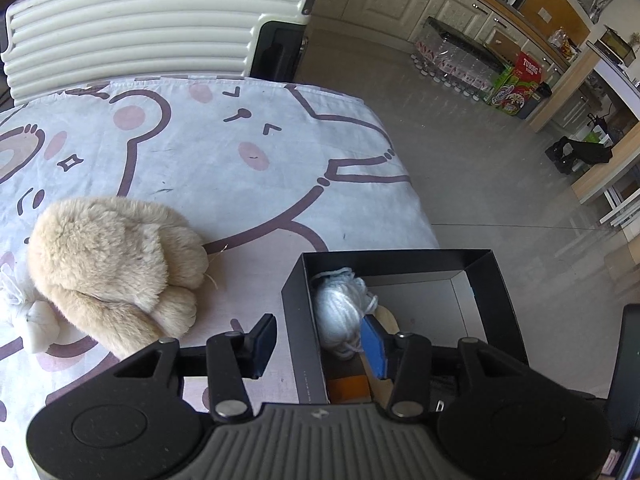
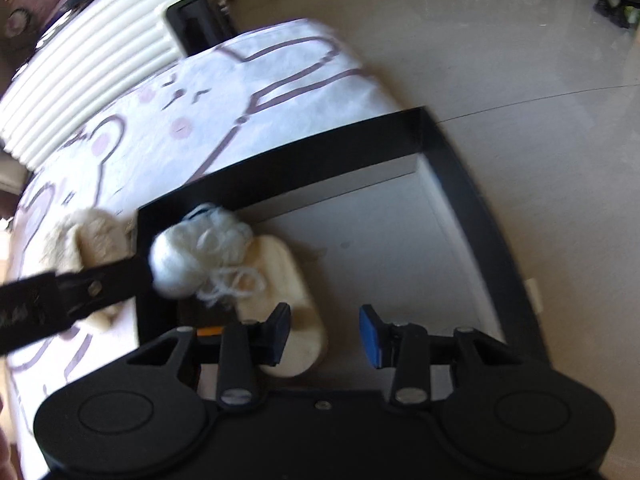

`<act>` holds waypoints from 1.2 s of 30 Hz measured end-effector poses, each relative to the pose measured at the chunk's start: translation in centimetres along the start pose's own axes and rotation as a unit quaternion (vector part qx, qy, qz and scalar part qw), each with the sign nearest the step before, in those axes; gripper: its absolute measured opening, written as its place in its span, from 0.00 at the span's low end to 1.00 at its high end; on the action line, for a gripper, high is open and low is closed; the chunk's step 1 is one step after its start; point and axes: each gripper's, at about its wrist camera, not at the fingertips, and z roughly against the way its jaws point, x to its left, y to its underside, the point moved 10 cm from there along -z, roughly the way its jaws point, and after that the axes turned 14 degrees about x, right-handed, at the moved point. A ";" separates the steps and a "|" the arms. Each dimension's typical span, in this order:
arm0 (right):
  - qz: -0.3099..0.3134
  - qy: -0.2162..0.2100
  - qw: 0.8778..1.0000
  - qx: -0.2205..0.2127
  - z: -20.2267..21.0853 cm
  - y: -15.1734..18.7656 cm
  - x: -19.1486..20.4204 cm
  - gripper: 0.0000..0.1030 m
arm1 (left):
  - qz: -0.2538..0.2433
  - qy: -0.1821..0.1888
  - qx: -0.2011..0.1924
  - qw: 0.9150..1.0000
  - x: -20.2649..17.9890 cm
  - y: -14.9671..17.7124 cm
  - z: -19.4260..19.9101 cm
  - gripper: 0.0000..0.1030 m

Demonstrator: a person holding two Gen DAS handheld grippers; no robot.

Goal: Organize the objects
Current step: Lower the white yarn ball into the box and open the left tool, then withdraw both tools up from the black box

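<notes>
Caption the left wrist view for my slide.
Open left gripper straddles the black box wall beside white yarn; plush toy lies outside.

One black box [image 1: 486, 276], open-topped, near right on the bench. One ball of white yarn [image 1: 344, 312] inside it, at its left wall. One pale oval slipper-like item [image 2: 288, 280] inside it; kind uncertain. One orange item [image 1: 350, 388] at the box's near end, mostly hidden. One beige plush toy [image 1: 112, 264], left of the box. One ribbed white suitcase [image 1: 152, 28], far left. One printed cloth [image 1: 248, 184] over the bench.
</notes>
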 end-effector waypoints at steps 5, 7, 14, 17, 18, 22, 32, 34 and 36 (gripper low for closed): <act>0.007 0.002 1.000 0.018 -0.2 0.5 0.8 0.37 | -0.002 -0.003 0.003 1.000 0.0 0.1 -0.1 0.46; 0.012 -0.008 1.000 0.028 -0.2 0.8 1.1 0.31 | -0.003 -0.002 0.002 1.000 0.0 0.1 0.1 0.46; -0.025 0.004 0.999 -0.035 0.8 -0.9 0.3 0.27 | -0.005 -0.005 0.001 1.000 0.4 0.3 0.3 0.46; -0.030 0.002 0.999 -0.026 -0.1 -1.0 0.4 0.27 | -0.009 -0.005 0.002 1.000 0.5 0.3 0.4 0.45; -0.028 -0.001 0.999 -0.022 -0.1 -1.0 0.6 0.28 | -0.010 -0.006 0.003 1.000 0.5 0.3 0.4 0.45; -0.014 -0.013 1.000 0.005 -0.4 -0.3 1.7 0.32 | -0.012 -0.009 0.004 1.000 0.6 0.4 0.5 0.45; -0.012 0.010 1.000 -0.024 1.7 -0.4 1.4 0.32 | -0.031 -0.036 0.003 0.999 0.5 0.9 1.2 0.45; -0.010 0.013 0.999 -0.037 2.6 -0.5 1.3 0.32 | -0.037 -0.045 0.003 0.998 0.5 1.1 1.5 0.45; -0.010 0.015 0.999 -0.049 3.5 -0.6 1.1 0.32 | -0.042 -0.053 0.003 0.998 0.5 1.4 1.8 0.45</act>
